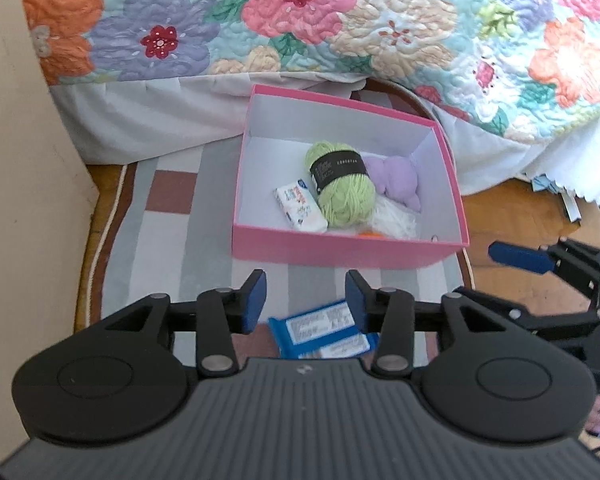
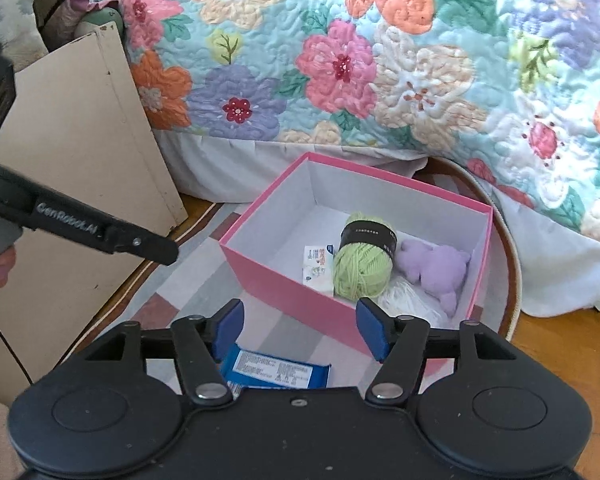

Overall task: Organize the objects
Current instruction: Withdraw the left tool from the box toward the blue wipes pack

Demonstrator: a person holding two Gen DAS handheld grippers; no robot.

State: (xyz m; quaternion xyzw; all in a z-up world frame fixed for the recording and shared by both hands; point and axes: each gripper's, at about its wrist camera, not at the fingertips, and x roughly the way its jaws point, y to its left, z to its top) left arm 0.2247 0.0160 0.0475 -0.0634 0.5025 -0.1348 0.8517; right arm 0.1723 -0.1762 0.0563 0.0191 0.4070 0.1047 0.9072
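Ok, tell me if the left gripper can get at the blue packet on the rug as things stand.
Probably yes. The left gripper hangs open and empty right above the blue packet, which lies on the rug outside the pink box, nothing between them.

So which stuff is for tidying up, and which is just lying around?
For tidying: pink box, green yarn, purple soft toy, white tissue pack, blue packet on the rug.
Just around: flowery quilt, striped rug, beige board.

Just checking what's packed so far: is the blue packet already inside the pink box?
No, the blue packet lies on the striped rug in front of the pink box, outside its near wall.
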